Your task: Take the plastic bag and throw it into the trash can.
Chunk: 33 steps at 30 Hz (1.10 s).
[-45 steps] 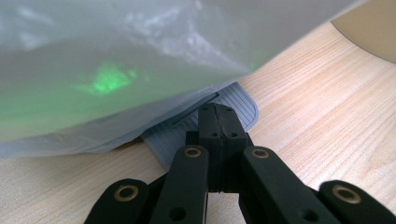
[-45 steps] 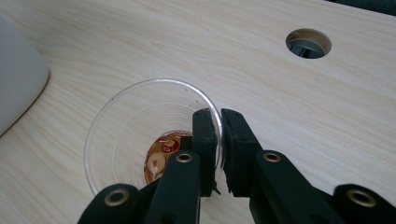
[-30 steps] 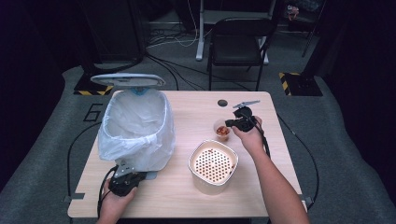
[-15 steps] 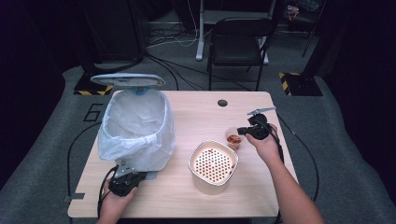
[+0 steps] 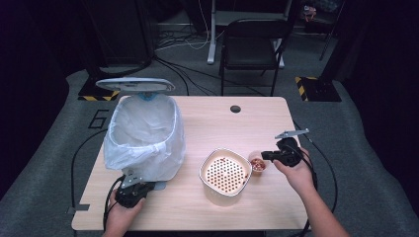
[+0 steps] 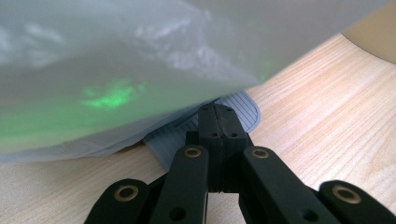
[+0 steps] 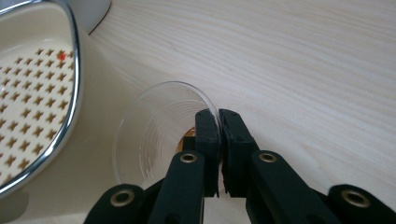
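R tongs (image 5: 267, 155) clamped on rim of clear cup (image 5: 257, 164), just beside strainer bowl (image 5: 225, 174). L tongs (image 5: 132, 188) clenched on bin pedal (image 6: 233, 112). Keep cup level; tip slow over bowl ctr.

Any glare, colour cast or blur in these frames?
High view: table lit, surroundings dark, soft focus. Left gripper view: green glow on the translucent bin liner, which is blurred close up. Right gripper view: sharp; bright highlight on the colander's metal rim.
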Motion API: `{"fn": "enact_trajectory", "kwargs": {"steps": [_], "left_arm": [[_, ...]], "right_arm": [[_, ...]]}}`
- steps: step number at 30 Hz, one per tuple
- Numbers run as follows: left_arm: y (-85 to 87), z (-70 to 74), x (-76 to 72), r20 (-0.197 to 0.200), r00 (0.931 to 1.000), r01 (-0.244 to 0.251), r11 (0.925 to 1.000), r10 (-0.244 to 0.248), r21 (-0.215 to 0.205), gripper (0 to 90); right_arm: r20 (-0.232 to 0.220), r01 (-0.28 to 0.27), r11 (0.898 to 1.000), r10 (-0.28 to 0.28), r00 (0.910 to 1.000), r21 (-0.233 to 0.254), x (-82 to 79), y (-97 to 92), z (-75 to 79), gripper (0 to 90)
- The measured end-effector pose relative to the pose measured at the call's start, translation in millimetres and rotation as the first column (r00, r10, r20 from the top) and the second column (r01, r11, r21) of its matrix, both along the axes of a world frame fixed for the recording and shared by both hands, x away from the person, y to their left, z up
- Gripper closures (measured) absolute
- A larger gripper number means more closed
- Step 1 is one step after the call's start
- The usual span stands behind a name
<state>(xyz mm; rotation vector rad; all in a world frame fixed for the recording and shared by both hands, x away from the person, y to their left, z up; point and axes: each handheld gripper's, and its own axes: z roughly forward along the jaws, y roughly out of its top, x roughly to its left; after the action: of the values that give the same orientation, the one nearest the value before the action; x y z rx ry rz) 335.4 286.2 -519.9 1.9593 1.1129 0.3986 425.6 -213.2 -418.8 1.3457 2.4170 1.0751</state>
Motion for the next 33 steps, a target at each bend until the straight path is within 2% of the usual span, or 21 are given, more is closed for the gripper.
{"fn": "enact_trajectory", "kwargs": {"steps": [2,3,6,7,13,15,16,17,18,20,22,23,25,29,33], "left_arm": [[0.2,0.0,0.0,0.000,1.0000,-0.001,1.0000,0.001,0.002,90.0],[-0.2,0.1,-0.1,-0.001,1.0000,-0.003,1.0000,0.003,0.001,90.0],[-0.2,0.1,-0.1,-0.002,1.0000,-0.004,1.0000,0.004,0.001,90.0],[-0.3,0.1,0.0,-0.001,1.0000,-0.004,1.0000,0.004,-0.001,90.0],[-0.3,-0.1,0.0,0.000,1.0000,-0.004,1.0000,0.004,-0.004,90.0],[0.0,0.0,0.0,-0.001,1.0000,-0.001,1.0000,0.001,0.000,90.0],[-0.5,-0.1,0.0,0.000,1.0000,-0.004,1.0000,0.004,-0.005,90.0],[-0.1,0.4,-0.1,-0.003,1.0000,-0.002,1.0000,0.002,0.004,90.0],[-0.2,0.3,-0.1,-0.003,1.0000,-0.003,1.0000,0.003,0.004,90.0],[-0.3,0.4,-0.2,-0.003,1.0000,-0.003,1.0000,0.003,0.006,90.0],[-0.3,0.4,-0.2,-0.003,1.0000,-0.004,1.0000,0.004,0.005,90.0],[-0.3,0.4,-0.2,-0.003,1.0000,-0.004,1.0000,0.004,0.005,90.0],[-0.2,0.1,0.0,-0.001,1.0000,-0.002,1.0000,0.002,0.000,90.0],[-0.2,0.1,0.0,-0.001,1.0000,-0.002,1.0000,0.002,0.000,90.0],[0.1,0.4,0.0,-0.003,1.0000,0.000,1.0000,0.000,0.005,90.0]], "right_arm": [[-0.016,0.010,1.000,-0.010,0.9998,-0.004,-6.9,-0.1,-1.0,87.0],[-0.004,-0.001,1.000,0.001,1.0000,-0.009,-7.8,-1.3,-2.9,86.9],[-0.029,0.024,1.000,-0.024,0.9993,-0.005,-11.5,-3.0,-6.8,86.9],[-0.020,0.026,1.000,-0.026,0.9995,-0.008,-10.4,-4.8,-9.3,86.9],[-0.032,0.085,0.996,-0.084,0.9960,0.028,-4.2,-15.3,-15.8,86.0],[-0.022,0.088,0.996,-0.088,0.9959,0.031,-3.1,-17.2,-17.3,85.4],[-0.003,0.089,0.996,-0.089,0.9960,0.031,-2.1,-18.2,-18.8,85.2],[-0.017,0.102,0.994,-0.101,0.9947,0.032,-2.7,-18.6,-18.7,84.9],[-0.006,0.102,0.994,-0.102,0.9948,0.034,-1.9,-19.4,-19.7,84.6],[-0.017,0.114,0.993,-0.114,0.9934,0.034,-2.3,-19.7,-19.7,83.9],[0.014,0.106,0.994,-0.107,0.9942,0.024,-0.8,-20.9,-20.7,80.3],[0.006,0.116,0.993,-0.117,0.9932,0.025,-1.6,-20.4,-19.6,79.1],[0.018,0.116,0.993,-0.117,0.9930,0.022,-1.4,-21.5,-18.8,77.7],[0.043,0.125,0.992,-0.125,0.9912,0.014,-3.0,-21.5,-16.0,69.4],[0.076,0.131,0.991,-0.131,0.9884,0.014,-6.9,-20.3,-12.2,53.8]]}}
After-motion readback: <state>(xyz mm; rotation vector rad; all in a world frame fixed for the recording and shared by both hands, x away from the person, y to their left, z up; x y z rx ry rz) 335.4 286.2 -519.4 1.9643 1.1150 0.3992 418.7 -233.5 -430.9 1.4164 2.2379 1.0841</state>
